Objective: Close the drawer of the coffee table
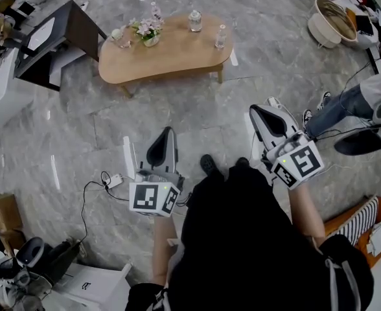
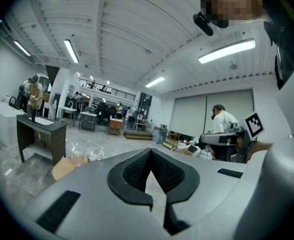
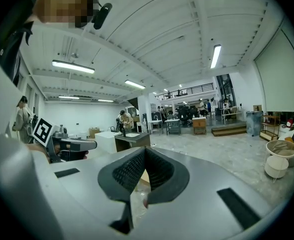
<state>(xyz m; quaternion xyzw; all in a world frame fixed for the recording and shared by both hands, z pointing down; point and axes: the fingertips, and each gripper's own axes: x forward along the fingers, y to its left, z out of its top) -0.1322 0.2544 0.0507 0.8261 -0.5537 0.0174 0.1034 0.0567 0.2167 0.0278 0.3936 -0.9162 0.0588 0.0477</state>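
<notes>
Coffee table (image 1: 177,56) sits far across the floor, drawer not visible from here, probably a light slider to nudge on its front; left tongs (image 1: 167,137) and right tongs (image 1: 269,111) both clenched, empty.

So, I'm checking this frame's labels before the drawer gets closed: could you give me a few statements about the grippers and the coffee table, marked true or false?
The left gripper and the right gripper are both shut and empty. True.
The coffee table stands ahead of both grippers, touched by neither. True.
The tabletop is bare. False: bottles and flowers stand on it.
The right gripper rests on the coffee table. False: it is well short of it.
</notes>
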